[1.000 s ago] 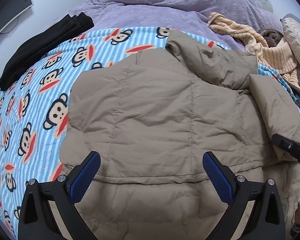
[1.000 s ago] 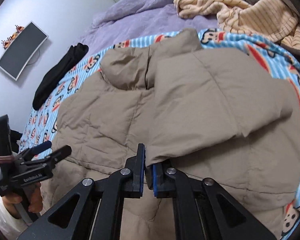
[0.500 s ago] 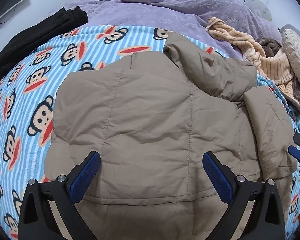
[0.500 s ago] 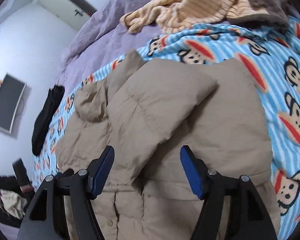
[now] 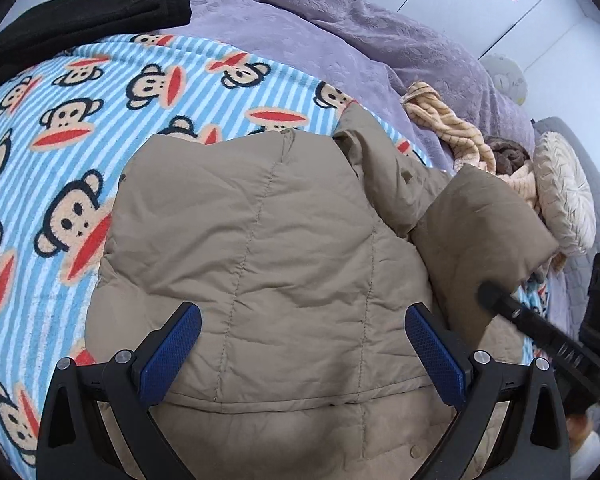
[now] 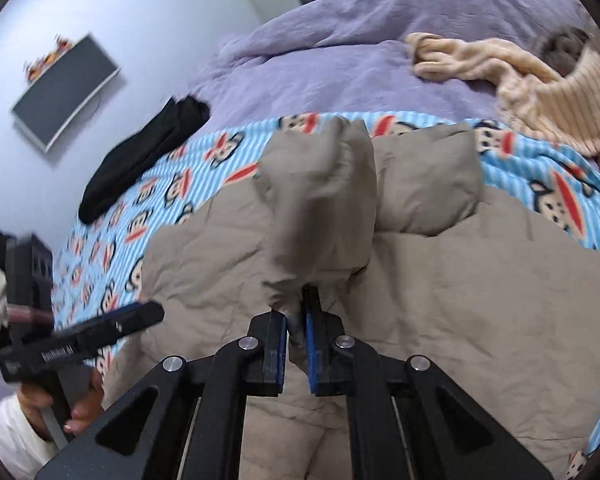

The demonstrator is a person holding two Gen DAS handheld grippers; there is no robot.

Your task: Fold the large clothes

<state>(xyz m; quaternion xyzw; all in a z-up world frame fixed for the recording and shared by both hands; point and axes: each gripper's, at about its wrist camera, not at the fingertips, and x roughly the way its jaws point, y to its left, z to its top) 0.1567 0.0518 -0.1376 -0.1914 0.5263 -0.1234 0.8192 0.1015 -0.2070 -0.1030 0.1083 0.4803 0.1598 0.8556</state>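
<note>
My right gripper [image 6: 298, 344] is pinching a bunched fold of the tan puffer jacket [image 5: 292, 248]. Left gripper [image 5: 300, 354] hangs wide open over its hem (holding nothing), near the bed's [image 5: 340, 40] edge.

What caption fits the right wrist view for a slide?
Right tool shut on a fold of the tan jacket on the monkey blanket.

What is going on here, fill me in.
A person with a two-finger gripper in each hand is folding a tan quilted puffer jacket on a blue-striped monkey-print blanket. The right gripper is shut on a bunched fold of the jacket, apparently the hood. The left gripper hangs open over the jacket's back, holding nothing.
</note>
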